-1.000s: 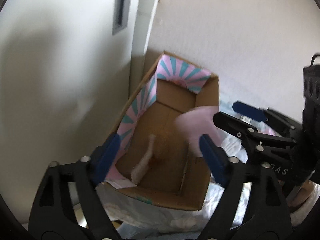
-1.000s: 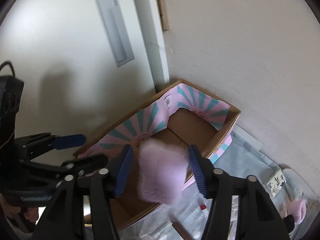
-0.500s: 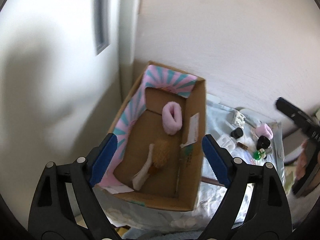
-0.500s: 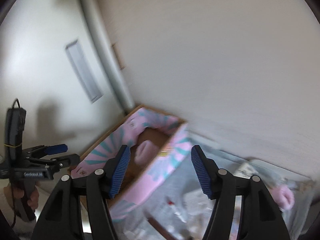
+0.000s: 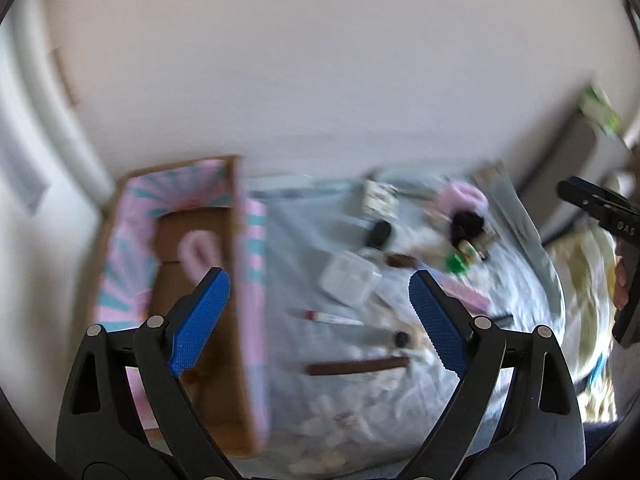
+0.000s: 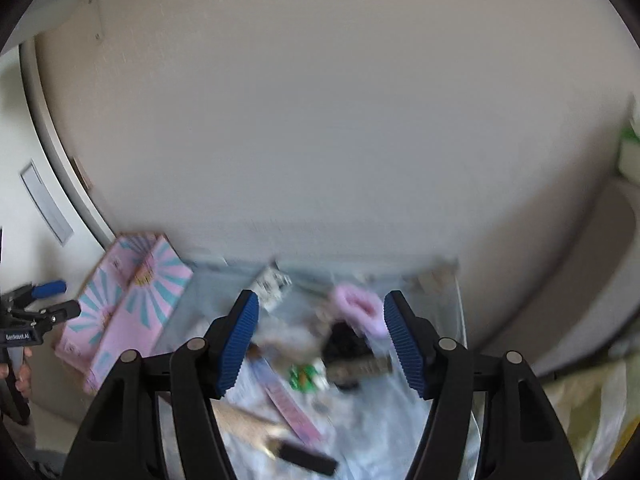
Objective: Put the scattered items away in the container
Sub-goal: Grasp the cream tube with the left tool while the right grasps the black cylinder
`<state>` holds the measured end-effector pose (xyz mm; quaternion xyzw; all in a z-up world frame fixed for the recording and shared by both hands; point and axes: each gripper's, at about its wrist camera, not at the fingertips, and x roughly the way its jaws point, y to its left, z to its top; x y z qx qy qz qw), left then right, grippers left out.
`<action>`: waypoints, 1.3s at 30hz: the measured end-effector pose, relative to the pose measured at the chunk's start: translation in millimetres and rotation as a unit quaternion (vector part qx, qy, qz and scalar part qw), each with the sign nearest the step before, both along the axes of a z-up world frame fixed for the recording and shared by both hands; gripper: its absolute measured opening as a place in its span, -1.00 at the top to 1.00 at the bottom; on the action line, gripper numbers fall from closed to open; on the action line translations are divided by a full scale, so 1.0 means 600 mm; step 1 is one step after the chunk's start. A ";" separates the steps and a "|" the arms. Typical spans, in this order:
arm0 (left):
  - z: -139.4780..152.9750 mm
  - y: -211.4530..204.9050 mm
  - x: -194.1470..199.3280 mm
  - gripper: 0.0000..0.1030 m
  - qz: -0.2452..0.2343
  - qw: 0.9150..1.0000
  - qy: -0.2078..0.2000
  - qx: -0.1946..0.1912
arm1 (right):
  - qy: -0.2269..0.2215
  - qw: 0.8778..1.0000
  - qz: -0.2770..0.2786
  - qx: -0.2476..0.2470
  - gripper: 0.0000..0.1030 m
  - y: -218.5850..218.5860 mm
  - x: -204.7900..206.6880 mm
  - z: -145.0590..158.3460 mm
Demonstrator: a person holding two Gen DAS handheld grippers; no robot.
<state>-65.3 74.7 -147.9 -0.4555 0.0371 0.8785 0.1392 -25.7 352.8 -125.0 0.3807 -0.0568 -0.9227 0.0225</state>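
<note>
A cardboard box [image 5: 236, 248] with pink and teal striped lining stands at the left against the wall; it also shows in the right wrist view [image 6: 132, 304]. A pink fluffy scrunchie [image 5: 198, 256] lies inside it. A second pink fluffy scrunchie [image 6: 358, 310] lies on the pale sheet by the wall, with a black fuzzy item [image 6: 344, 342] beside it. My left gripper [image 5: 316, 316] is open and empty above the sheet beside the box. My right gripper [image 6: 320, 344] is open and empty above the second scrunchie.
Scattered on the pale sheet [image 5: 320, 400]: a white case [image 5: 348, 278], a brown stick [image 5: 356, 366], a red-tipped tube [image 5: 328, 317], a green item [image 5: 456, 263], a small card [image 5: 380, 198], a pink strip [image 6: 292, 410]. A wall runs behind.
The right gripper let go of the pink scrunchie, which now lies in the box. Both grippers swung right, away from the box and over the scattered items.
</note>
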 end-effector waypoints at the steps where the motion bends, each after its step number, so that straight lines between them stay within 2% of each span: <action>1: -0.015 0.022 0.001 -0.77 -0.019 1.000 -0.009 -0.002 | -0.007 1.000 0.004 0.005 -0.19 -0.001 0.009 -0.011; 6: -0.084 0.100 0.013 -0.77 -0.086 0.996 -0.035 -0.004 | -0.049 0.996 0.066 0.035 -0.19 -0.028 0.051 -0.094; 13: -0.161 0.171 0.031 -0.75 -0.166 0.985 -0.038 -0.037 | -0.097 0.979 0.156 0.086 -0.19 -0.059 0.083 -0.173; 19: -0.199 0.193 0.030 -0.72 -0.197 0.978 -0.053 -0.044 | -0.115 0.968 0.207 0.083 -0.19 -0.063 0.085 -0.219; 23: -0.225 0.201 0.027 -0.72 -0.215 0.972 -0.062 -0.065 | -0.123 0.960 0.240 0.079 -0.19 -0.061 0.086 -0.239; 30: -0.259 0.216 0.022 -0.71 -0.246 0.962 -0.081 -0.089 | -0.134 0.951 0.268 0.079 -0.19 -0.058 0.077 -0.262; 34: -0.266 0.222 0.026 -0.58 -0.265 0.956 -0.078 -0.095 | -0.139 0.944 0.288 0.083 -0.19 -0.061 0.074 -0.267; 37: -0.261 0.226 0.028 -0.29 -0.280 0.952 -0.082 -0.093 | -0.145 0.936 0.306 0.095 -0.19 -0.066 0.071 -0.275; 39: -0.258 0.229 0.030 -0.19 -0.286 0.950 -0.082 -0.096 | -0.148 0.932 0.316 0.101 -0.14 -0.069 0.070 -0.280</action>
